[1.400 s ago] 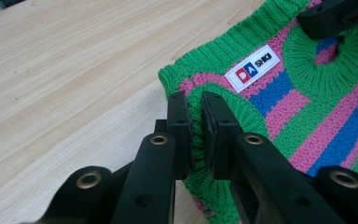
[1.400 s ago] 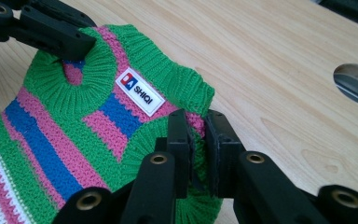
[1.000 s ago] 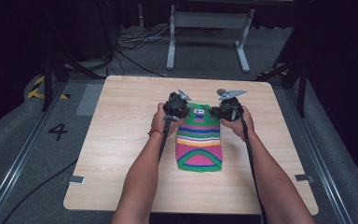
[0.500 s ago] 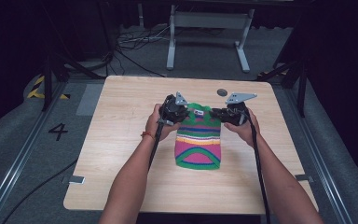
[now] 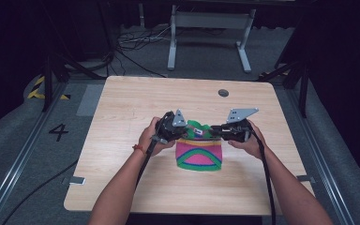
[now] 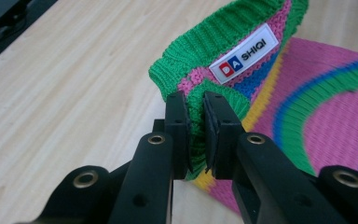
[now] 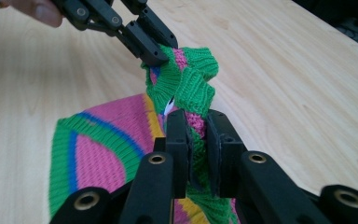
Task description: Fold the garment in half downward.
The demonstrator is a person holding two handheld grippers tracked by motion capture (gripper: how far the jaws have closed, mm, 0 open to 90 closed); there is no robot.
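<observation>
A knitted hat (image 5: 199, 157) striped in green, pink, blue and yellow lies in the middle of the wooden table (image 5: 122, 108). Its green ribbed edge is lifted and bunched between the two grippers. My left gripper (image 5: 183, 130) is shut on the left part of that edge (image 6: 195, 100), just below a white label (image 6: 244, 53) reading DA SHIQI. My right gripper (image 5: 215, 131) is shut on the right part of the edge (image 7: 196, 116). In the right gripper view the left gripper (image 7: 154, 56) pinches the same rib a short way off. The rest of the hat (image 7: 98, 154) lies flat underneath.
A small round grommet (image 5: 223, 93) sits in the table's far side. Bare wood surrounds the hat on all sides. Beyond the table stand a metal frame (image 5: 211, 21) and floor cables (image 5: 136, 37). A floor mark "4" (image 5: 58, 132) lies to the left.
Both hands have drawn toward the person with the hat's far edge held, folding it back over the flat part. The hat now looks shorter on the table.
</observation>
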